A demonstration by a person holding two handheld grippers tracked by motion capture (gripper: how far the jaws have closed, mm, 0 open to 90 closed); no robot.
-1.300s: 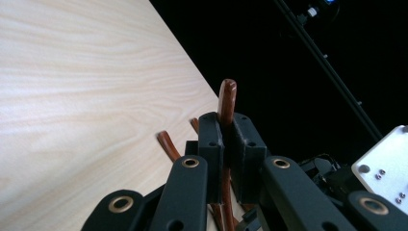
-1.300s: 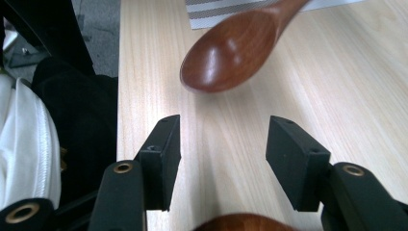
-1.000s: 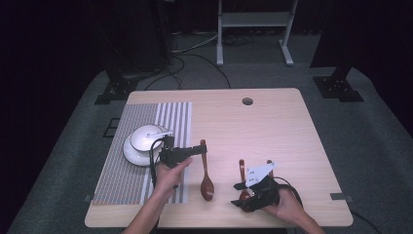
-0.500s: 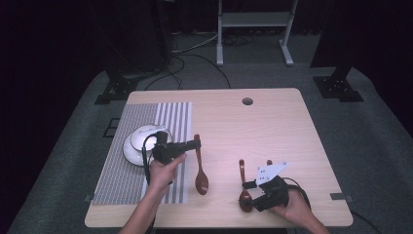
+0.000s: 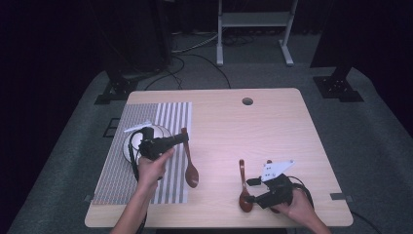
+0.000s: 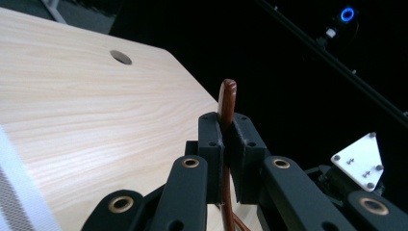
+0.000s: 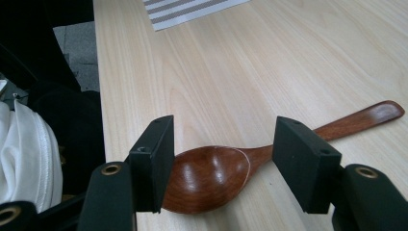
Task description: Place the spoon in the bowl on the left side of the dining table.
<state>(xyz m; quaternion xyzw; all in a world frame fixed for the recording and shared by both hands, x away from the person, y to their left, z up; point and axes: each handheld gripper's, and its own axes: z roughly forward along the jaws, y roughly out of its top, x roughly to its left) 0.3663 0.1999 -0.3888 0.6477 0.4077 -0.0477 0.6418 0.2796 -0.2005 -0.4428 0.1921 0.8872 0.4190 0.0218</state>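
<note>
My left gripper (image 5: 181,139) is shut on the handle of a dark wooden spoon (image 5: 190,171), which it holds above the right edge of the striped placemat (image 5: 160,114). In the left gripper view the handle (image 6: 226,98) sticks up between the closed jaws (image 6: 225,132). A second wooden spoon (image 5: 243,187) lies flat on the table near the front edge. My right gripper (image 5: 250,190) stands open around its bowl (image 7: 207,177). Those jaws (image 7: 223,144) have just been opening, and the pads stand clear of the spoon.
A white dish (image 5: 130,144) sits on the placement mat's middle, just behind my left hand. The table (image 5: 253,136) has a round cable hole (image 5: 247,101) at the back. The right gripper's grey plate (image 6: 358,161) shows low in the left gripper view.
My left gripper has carried its spoon left and up, over the placemat's edge. The right gripper's jaws have spread wider around the spoon lying on the table.
</note>
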